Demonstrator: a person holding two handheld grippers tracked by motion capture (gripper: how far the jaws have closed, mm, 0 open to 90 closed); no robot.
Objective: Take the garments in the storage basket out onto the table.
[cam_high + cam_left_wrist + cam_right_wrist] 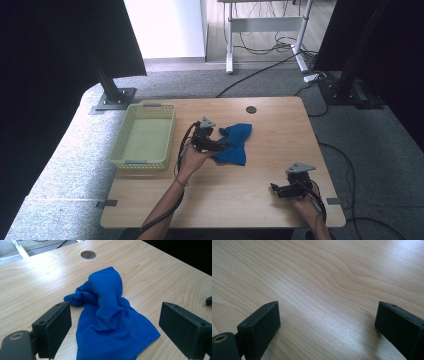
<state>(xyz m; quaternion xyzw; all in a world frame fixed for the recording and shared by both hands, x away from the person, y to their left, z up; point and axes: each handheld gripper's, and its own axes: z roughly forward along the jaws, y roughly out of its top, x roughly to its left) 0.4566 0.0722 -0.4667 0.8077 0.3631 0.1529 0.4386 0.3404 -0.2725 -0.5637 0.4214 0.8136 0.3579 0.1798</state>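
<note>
In the high view, a blue cloth [234, 144] lies crumpled near the middle of the tabletop [260, 205], its long axis running from upper right down toward lower left of the frame. The left gripper [221, 145] sits just at the cloth's left edge, its fingers pointing right into the fabric. The right gripper [274, 188] rests low at the lower right of the frame, well apart from the cloth. So the left hand is clearly the nearer one. A pale yellow basket [166, 134] stands at the left of the frame, beyond the left hand from the cloth.

In the left gripper view, the cloth [110, 320] fills the centre and runs from the bottom of the frame up toward a round hole [88, 254] in the tabletop. The fingers [53, 327] stand wide apart, holding nothing, with the cloth's broad near end lying directly between them. The coming move is likely a short push forward and down, then a close on that near end.

In the right gripper view, its fingers [260, 326] are also spread wide and hold nothing, over bare wood.
</note>
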